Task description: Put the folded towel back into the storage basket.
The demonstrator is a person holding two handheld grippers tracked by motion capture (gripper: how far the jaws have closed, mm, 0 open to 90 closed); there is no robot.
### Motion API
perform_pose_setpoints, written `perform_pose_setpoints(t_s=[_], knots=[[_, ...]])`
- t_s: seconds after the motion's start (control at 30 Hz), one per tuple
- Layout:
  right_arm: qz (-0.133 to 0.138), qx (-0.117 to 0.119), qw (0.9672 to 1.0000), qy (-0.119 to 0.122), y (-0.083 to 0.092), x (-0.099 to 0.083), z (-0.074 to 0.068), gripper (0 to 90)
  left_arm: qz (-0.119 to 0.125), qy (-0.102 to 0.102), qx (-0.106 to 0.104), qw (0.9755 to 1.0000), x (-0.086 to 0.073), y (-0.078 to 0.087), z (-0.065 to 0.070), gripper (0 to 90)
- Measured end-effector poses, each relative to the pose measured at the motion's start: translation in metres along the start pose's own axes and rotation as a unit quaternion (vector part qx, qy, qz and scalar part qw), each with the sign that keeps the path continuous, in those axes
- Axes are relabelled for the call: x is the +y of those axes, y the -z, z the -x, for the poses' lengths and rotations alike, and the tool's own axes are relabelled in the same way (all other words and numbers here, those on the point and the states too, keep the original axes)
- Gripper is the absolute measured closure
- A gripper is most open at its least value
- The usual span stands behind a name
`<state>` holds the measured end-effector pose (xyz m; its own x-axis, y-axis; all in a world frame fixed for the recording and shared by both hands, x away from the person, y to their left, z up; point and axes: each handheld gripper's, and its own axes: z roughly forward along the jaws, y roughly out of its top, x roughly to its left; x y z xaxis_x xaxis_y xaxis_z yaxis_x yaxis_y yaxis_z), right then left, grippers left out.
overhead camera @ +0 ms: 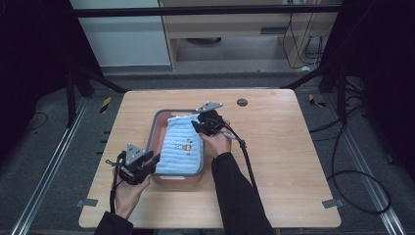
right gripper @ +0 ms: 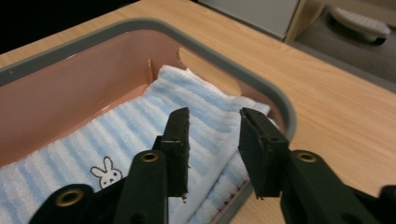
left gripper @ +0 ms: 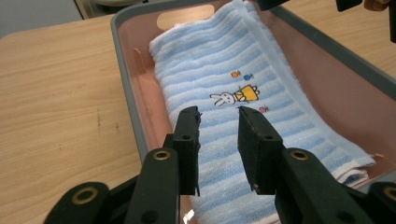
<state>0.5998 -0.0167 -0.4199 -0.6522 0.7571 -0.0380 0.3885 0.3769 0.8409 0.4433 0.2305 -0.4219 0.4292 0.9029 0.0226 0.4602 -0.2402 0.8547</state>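
A folded light-blue striped towel (overhead camera: 182, 143) with a small rabbit print (left gripper: 223, 98) lies inside a pink bin with a grey rim (overhead camera: 151, 132) in the middle of the table. My left gripper (overhead camera: 152, 162) hovers at the bin's near left corner, open over the towel's near end (left gripper: 219, 154), nothing between its jaws. My right gripper (overhead camera: 199, 125) is over the bin's far right corner, open above the towel's far edge (right gripper: 212, 121), where the cloth lies against the rim (right gripper: 280, 105).
The wooden table (overhead camera: 288, 147) has bare room right of the bin and in front of it. A small dark round disc (overhead camera: 242, 102) sits near the far edge. Black cables (overhead camera: 342, 171) trail on the floor at the right.
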Motion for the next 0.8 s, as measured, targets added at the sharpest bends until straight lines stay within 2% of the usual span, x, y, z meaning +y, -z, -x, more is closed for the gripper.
perform_pose_setpoints(t_s=[0.23,0.43,0.57,0.8], knots=[[0.050,-0.016,0.9986,-0.010,0.036,0.003,0.011,48.3,0.021,0.001,-0.002,0.9998,0.005,0.008,-0.003,63.0],[0.076,-0.028,0.9964,-0.027,0.076,-0.006,0.027,34.9,0.047,0.005,-0.008,0.9988,0.010,0.018,-0.011,54.6],[0.088,-0.047,0.9943,-0.038,0.104,-0.022,0.044,27.2,0.056,0.005,-0.007,0.9984,0.010,0.023,-0.021,46.8],[0.102,-0.085,0.9881,-0.077,0.154,-0.064,0.077,24.0,0.061,0.009,0.007,0.9980,0.006,0.027,-0.042,38.4]])
